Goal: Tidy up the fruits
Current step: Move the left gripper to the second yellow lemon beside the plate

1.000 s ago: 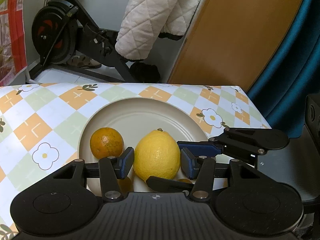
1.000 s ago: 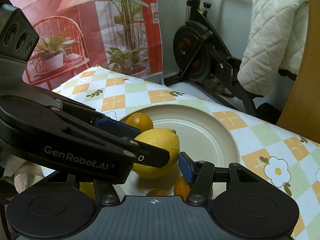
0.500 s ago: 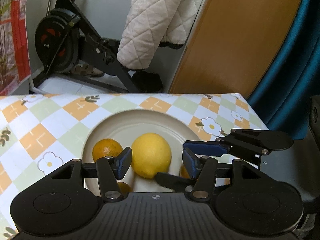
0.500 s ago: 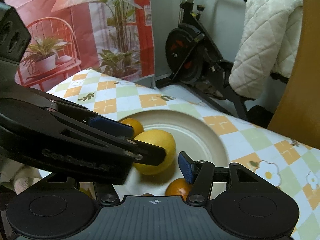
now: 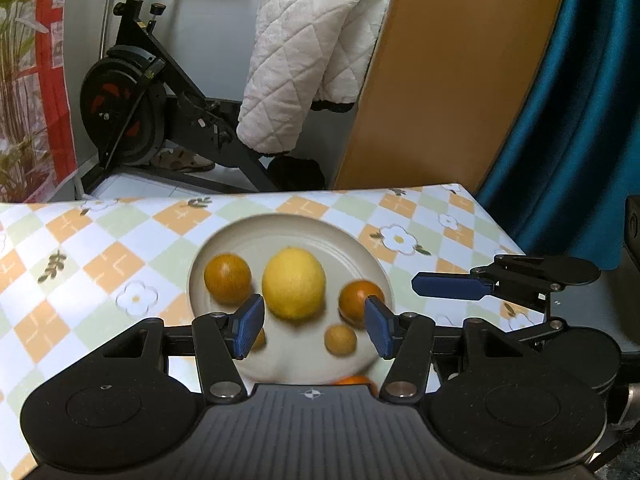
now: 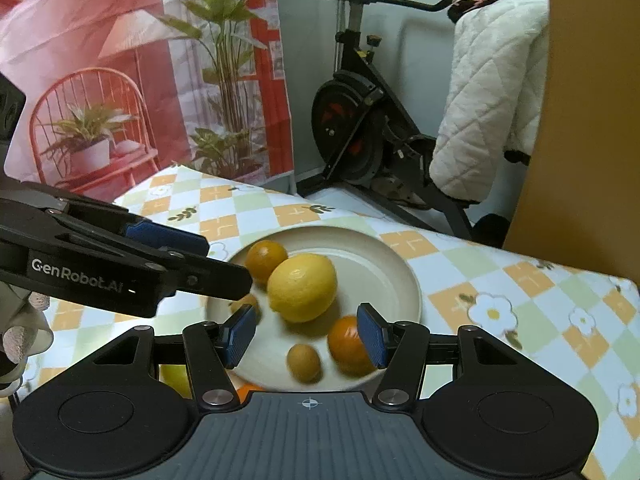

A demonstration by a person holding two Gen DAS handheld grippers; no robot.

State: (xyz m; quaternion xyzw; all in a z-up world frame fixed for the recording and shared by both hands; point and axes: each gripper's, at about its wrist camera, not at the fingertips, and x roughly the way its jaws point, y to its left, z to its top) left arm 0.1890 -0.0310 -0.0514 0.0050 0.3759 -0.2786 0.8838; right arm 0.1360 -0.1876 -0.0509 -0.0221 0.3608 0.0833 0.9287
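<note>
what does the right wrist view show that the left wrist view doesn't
Only the right wrist view shows the printed backdrop with a red chair and a yellow fruit off the plate, behind its own left finger. Only the left wrist view shows the blue curtain. Both show the plate holding the lemon, oranges and smaller fruits, plus the exercise bike, the quilted cover and the checked tablecloth.
</note>
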